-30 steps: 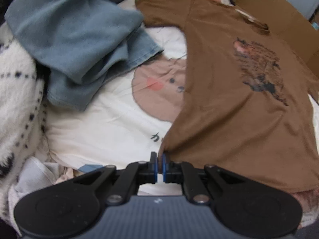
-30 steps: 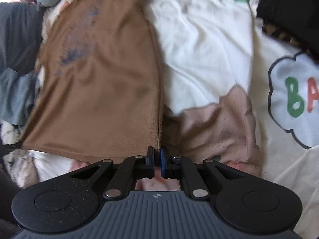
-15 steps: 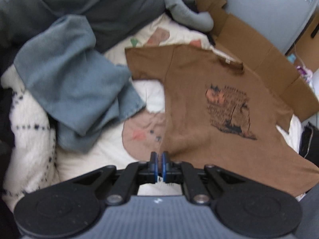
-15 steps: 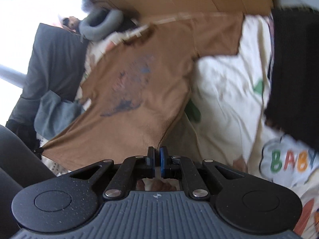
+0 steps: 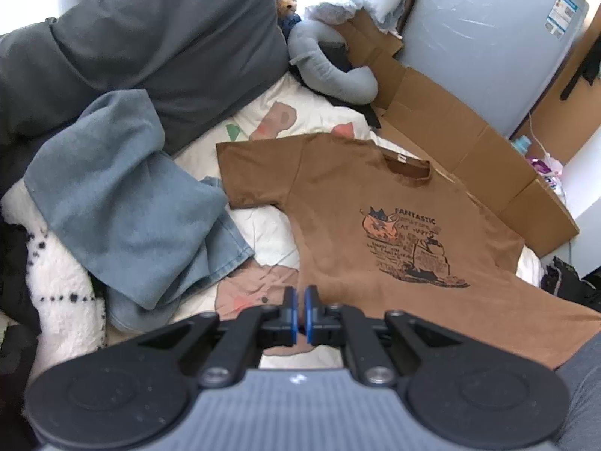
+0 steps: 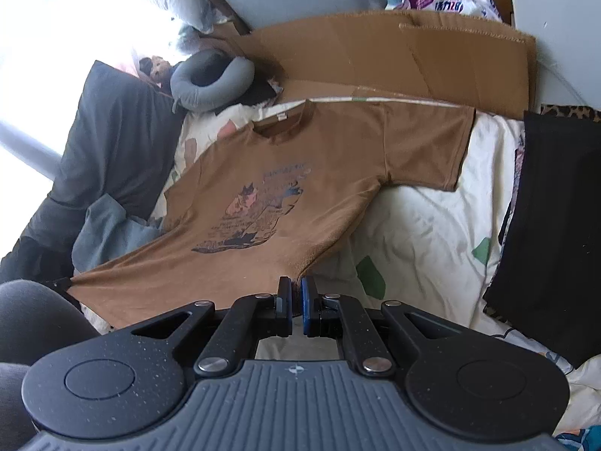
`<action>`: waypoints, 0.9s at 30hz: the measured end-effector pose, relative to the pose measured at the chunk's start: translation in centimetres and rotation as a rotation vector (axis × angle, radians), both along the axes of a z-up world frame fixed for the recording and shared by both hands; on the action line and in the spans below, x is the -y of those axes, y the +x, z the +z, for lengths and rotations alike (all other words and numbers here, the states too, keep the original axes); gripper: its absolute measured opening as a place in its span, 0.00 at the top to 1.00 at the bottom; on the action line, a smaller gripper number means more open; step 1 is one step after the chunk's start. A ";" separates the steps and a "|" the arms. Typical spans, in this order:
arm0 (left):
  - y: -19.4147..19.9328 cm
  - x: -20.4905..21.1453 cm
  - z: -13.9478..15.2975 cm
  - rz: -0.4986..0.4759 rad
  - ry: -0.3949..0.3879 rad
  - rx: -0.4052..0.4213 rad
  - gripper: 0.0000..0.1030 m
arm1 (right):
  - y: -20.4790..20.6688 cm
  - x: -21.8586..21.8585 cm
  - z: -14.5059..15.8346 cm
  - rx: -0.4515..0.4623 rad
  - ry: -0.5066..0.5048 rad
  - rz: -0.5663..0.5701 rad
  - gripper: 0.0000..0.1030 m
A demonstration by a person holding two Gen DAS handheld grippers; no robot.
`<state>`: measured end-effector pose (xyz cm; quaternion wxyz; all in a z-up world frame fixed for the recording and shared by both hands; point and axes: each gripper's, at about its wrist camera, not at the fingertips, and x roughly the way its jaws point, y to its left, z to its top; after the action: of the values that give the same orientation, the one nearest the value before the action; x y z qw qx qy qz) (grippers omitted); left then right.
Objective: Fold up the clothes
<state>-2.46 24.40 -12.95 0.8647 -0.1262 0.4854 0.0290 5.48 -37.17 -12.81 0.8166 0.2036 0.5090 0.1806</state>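
**A bed by a bright window, boxed in with cardboard**

Strong daylight is pouring in from a window (image 6: pixel 56 18) at ten o'clock, washing out that corner. A cream bedsheet (image 6: pixel 420 233) printed with cartoon shapes is covering the bed. A large dark grey pillow (image 5: pixel 157 49) is leaning at eleven o'clock, and a grey neck pillow (image 5: pixel 330 71) is curling just beside it. Flattened cardboard (image 6: pixel 394 56) is standing along the far edge at twelve o'clock. Behind it, a pale grey wrapped panel (image 5: pixel 484 37) is rising at one o'clock.
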 end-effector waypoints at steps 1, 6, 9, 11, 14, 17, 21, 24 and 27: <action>-0.2 -0.1 0.2 0.000 -0.001 0.002 0.96 | -0.2 0.2 0.2 0.001 0.003 -0.004 0.98; -1.0 -0.5 0.3 0.004 -0.015 -0.007 0.96 | -1.5 1.2 0.4 -0.008 0.019 -0.021 0.98; -1.4 -0.6 0.6 0.001 -0.021 -0.009 0.96 | -2.1 1.3 0.1 -0.017 0.023 -0.025 0.98; -1.5 -0.6 0.7 -0.003 -0.022 -0.009 0.96 | -2.2 1.3 0.2 -0.015 0.024 -0.026 0.98; -1.5 -0.6 0.9 -0.003 -0.023 -0.008 0.96 | -2.2 1.3 0.5 -0.009 0.025 -0.026 0.98; -1.4 -0.5 1.3 -0.003 -0.021 -0.001 0.96 | -2.2 1.2 0.8 -0.003 0.026 -0.026 0.98; -1.4 -0.3 2.3 -0.007 -0.020 0.015 0.96 | -2.2 1.4 1.6 0.012 0.029 -0.026 0.98; -1.5 -0.3 2.6 -0.014 -0.005 0.015 0.96 | -2.4 1.8 1.7 0.013 0.029 -0.029 0.98; -2.0 -0.6 1.7 -0.008 -0.003 -0.009 0.96 | -2.9 2.1 1.2 0.001 0.026 -0.031 0.98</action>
<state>-4.41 25.03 -11.26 0.8625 -0.1255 0.4896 0.0254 2.61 -39.29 -11.59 0.8170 0.2221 0.5027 0.1746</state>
